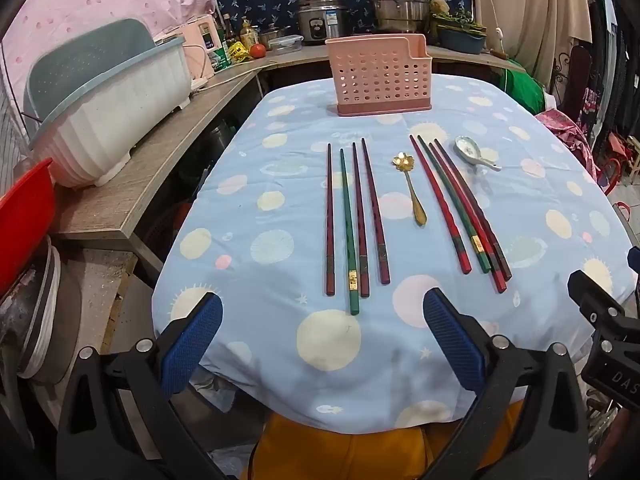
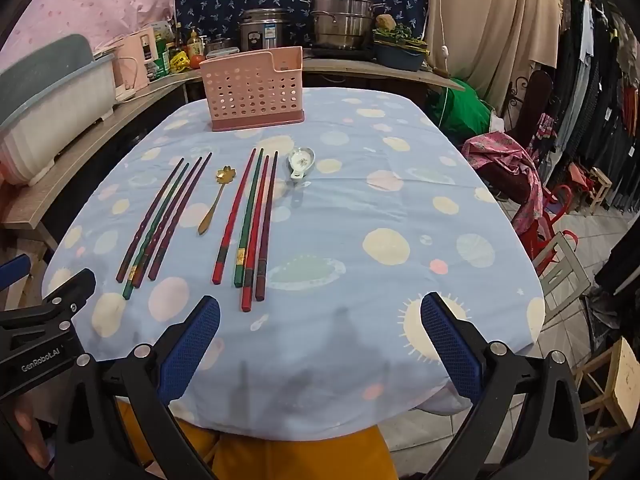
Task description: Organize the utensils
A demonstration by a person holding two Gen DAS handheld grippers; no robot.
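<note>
Gaping wide and empty: left gripper (image 1: 322, 338), right gripper (image 2: 320, 338).

"GenRobot.AI" on left gripper (image 2: 48, 336) body; "DAS" partly readable on right gripper (image 1: 612, 364) body

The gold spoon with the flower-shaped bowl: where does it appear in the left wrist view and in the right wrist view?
Left wrist view: the gold spoon lies just right of centre, between the two groups of chopsticks, bowl pointing away.
Right wrist view: it lies left of centre, again between the two groups, handle slanting down-left.
Shared landmark: the pink holder stands on the table beyond the spoon in both views.
</note>
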